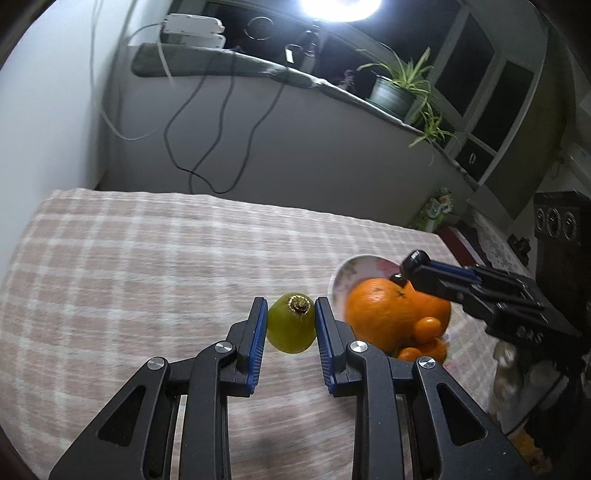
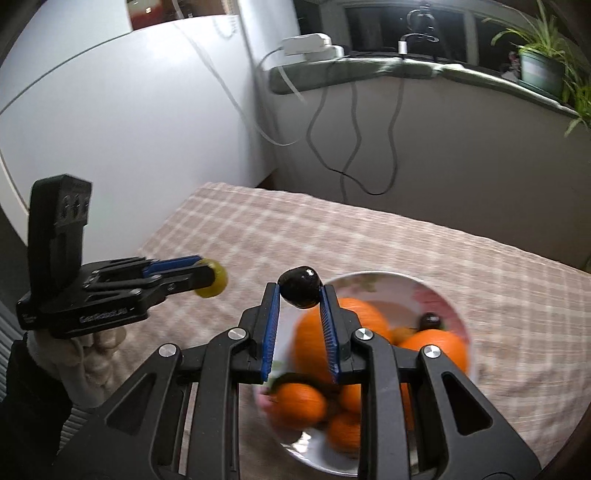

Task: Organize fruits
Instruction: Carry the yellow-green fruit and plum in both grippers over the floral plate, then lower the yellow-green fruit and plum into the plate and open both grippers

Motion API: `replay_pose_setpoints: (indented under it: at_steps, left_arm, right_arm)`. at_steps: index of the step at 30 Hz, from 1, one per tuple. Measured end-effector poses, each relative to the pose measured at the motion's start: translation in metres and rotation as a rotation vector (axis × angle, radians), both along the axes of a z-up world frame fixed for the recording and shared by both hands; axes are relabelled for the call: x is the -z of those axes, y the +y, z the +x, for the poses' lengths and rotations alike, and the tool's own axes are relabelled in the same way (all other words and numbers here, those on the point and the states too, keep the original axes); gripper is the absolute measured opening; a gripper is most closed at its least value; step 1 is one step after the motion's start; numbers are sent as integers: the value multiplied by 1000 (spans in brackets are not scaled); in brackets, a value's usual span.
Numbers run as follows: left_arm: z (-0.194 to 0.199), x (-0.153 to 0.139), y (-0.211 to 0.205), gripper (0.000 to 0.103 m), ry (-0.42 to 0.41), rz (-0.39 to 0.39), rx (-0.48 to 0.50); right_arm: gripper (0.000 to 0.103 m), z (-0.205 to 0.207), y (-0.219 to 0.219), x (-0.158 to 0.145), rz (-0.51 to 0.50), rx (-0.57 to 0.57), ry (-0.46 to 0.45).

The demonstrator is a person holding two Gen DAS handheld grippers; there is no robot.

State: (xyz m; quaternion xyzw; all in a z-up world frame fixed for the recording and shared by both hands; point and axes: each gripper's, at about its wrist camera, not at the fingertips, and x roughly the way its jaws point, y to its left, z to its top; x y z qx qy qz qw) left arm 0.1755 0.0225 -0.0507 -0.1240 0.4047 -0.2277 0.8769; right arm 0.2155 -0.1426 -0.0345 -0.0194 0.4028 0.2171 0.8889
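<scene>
My left gripper (image 1: 290, 314) is shut on a small green fruit (image 1: 290, 328) and holds it above the checked tablecloth, left of the bowl; it also shows in the right wrist view (image 2: 211, 282). My right gripper (image 2: 299, 291) is shut on a dark round fruit (image 2: 300, 287) and holds it over the near left rim of the white flowered bowl (image 2: 388, 284). The bowl holds large oranges (image 2: 432, 345), several small oranges (image 2: 301, 404) and another dark fruit (image 2: 430, 320). In the left wrist view the bowl (image 1: 354, 267) sits at the right with the right gripper (image 1: 415, 263) above it.
The pink checked tablecloth (image 1: 147, 266) covers the table, with open cloth left and behind the bowl. Behind is a wall with hanging cables (image 1: 207, 122), a sill with a potted plant (image 1: 397, 90) and a power strip (image 1: 192, 29). A white appliance (image 2: 129, 122) stands left.
</scene>
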Motion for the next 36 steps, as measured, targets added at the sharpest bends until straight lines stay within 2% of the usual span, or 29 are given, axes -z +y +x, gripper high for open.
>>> replay_pose_setpoints:
  at_steps: [10,20,27,36]
  left_arm:
    - [7,-11,-50,24,-15,5,74]
    - [15,-19,-97,24,-31,34,155]
    - [28,-17,-112,24,-25,42,160]
    - [52,-12,-112,24,8,8,141]
  right_arm:
    - [23,31,-51,11,31,41,80]
    - [23,48,-68,22,80,21,143]
    - [23,58,-75,27,102,2,182]
    - [25,60,-82,31,121,-26,204]
